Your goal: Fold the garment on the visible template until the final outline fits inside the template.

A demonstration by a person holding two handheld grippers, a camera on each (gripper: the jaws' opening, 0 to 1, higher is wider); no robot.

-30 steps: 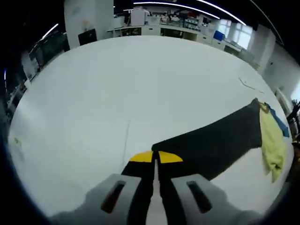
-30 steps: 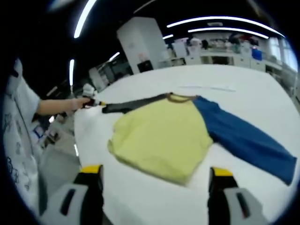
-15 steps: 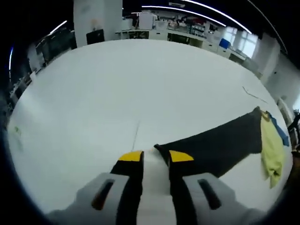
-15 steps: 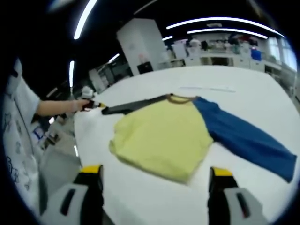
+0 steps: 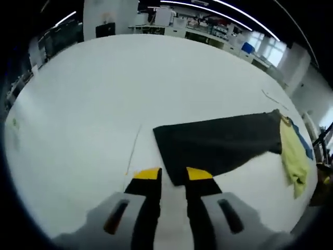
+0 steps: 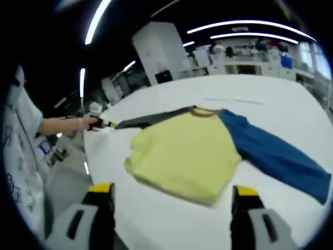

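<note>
The garment is a long-sleeved shirt spread flat on a white table [image 5: 104,88]. It has a yellow body [image 6: 182,156], a blue sleeve [image 6: 276,156] and a dark grey sleeve [image 5: 218,143]. My left gripper [image 5: 173,174] is open just short of the dark sleeve's cuff end, and the cloth's near corner reaches in between the yellow tips. In the right gripper view a hand holds that left gripper [image 6: 104,124] at the tip of the dark sleeve [image 6: 151,119]. My right gripper [image 6: 173,190] stands wide open above the table, in front of the yellow hem, holding nothing.
A thin marked line [image 5: 132,151] runs on the table left of the cuff, and another line [image 6: 234,99] lies beyond the collar. The person's arm [image 6: 60,125] and printed white clothing [image 6: 21,156] are at the left. Benches and shelves [image 5: 171,26] stand behind the table.
My left gripper has opened and let go of the dark sleeve, which now lies flat and spread on the table. The right gripper has stayed open and nearly still.
</note>
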